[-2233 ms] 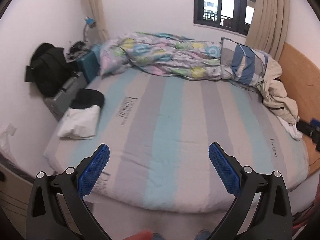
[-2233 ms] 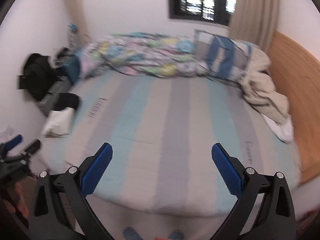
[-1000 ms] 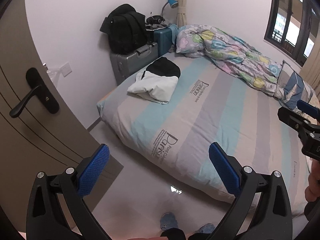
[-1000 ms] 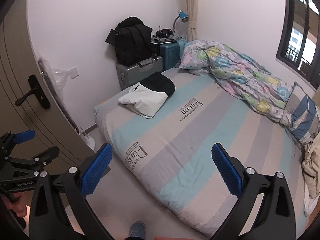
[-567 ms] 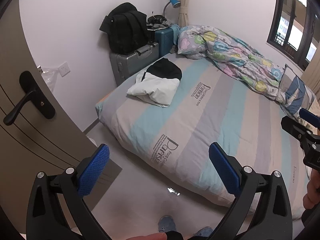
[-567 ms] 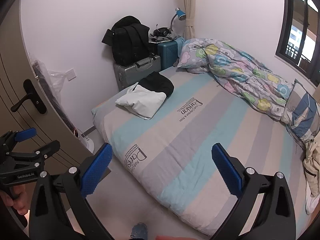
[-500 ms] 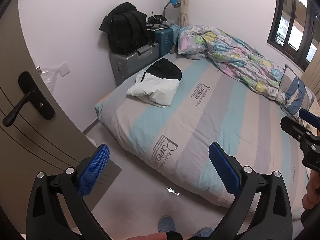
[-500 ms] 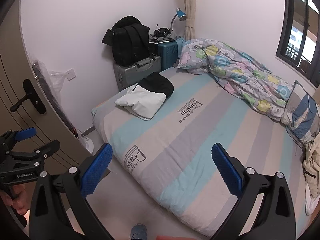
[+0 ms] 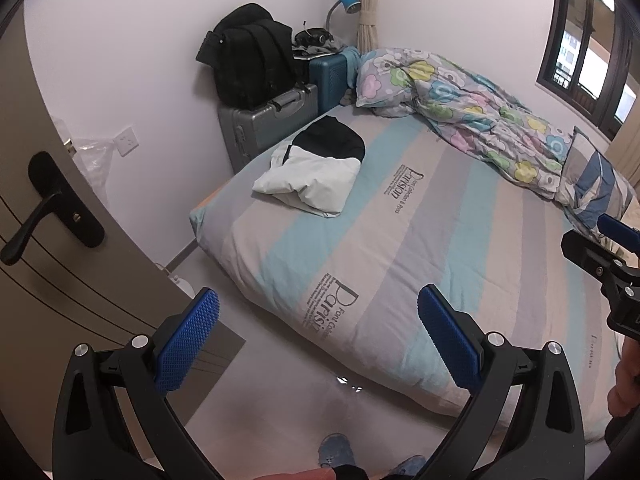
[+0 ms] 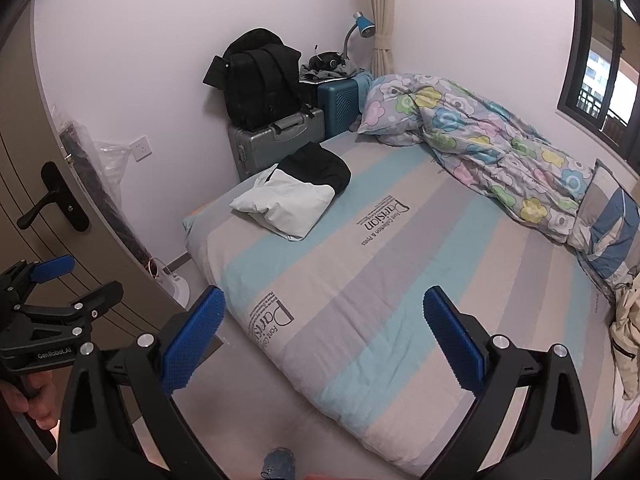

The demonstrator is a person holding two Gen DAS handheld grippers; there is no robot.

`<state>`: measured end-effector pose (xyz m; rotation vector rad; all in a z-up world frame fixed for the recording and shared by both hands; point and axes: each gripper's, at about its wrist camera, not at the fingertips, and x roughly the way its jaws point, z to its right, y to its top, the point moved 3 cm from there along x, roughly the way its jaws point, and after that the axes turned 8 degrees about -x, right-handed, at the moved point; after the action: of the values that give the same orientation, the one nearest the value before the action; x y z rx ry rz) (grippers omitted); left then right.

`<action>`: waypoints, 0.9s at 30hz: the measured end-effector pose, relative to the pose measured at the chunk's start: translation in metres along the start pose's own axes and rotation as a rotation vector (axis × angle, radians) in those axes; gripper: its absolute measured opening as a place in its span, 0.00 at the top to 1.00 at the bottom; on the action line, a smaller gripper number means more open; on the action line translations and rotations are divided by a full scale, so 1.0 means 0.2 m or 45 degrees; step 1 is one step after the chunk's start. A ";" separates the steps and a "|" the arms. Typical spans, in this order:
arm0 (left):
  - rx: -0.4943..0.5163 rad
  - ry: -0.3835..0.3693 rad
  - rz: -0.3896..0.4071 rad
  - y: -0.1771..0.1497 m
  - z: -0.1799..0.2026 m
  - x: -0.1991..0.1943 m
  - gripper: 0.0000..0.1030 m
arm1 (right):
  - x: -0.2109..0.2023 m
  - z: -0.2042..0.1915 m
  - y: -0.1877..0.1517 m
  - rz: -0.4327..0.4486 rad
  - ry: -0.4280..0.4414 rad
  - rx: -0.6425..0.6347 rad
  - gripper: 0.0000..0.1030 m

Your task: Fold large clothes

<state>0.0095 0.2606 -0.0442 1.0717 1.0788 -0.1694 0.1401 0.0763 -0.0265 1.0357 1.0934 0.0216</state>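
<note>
A folded black-and-white garment point(image 9: 316, 170) lies at the near left corner of the striped mattress point(image 9: 420, 248); it also shows in the right wrist view point(image 10: 296, 192). A beige garment point(image 10: 626, 340) lies crumpled at the mattress's right edge. My left gripper point(image 9: 318, 320) is open and empty, held over the floor in front of the bed. My right gripper point(image 10: 324, 320) is open and empty, also short of the bed. Each gripper shows at the edge of the other's view: the right one point(image 9: 608, 256), the left one point(image 10: 60, 292).
A floral duvet point(image 9: 460, 100) and a striped pillow point(image 9: 592, 184) lie along the far side. A grey suitcase point(image 9: 268, 120) with a black backpack point(image 9: 248, 68) and a teal case point(image 9: 328, 76) stand by the bed. A brown door point(image 9: 48, 248) is at the left.
Over the last second both views have barely shifted. About two seconds ago both grippers faced the bed head-on; they have since swung left toward the door and the bed's corner.
</note>
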 end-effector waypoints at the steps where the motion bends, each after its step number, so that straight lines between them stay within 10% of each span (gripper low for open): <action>1: 0.003 0.004 0.000 0.00 0.00 0.00 0.05 | 0.00 0.00 0.00 0.002 0.003 0.000 0.07; 27: -0.008 0.004 0.009 0.00 0.06 -0.01 0.05 | 0.05 0.00 0.03 0.007 0.016 -0.013 0.07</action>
<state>0.0160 0.2508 -0.0416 1.0705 1.0778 -0.1582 0.1483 0.0846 -0.0301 1.0306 1.1006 0.0377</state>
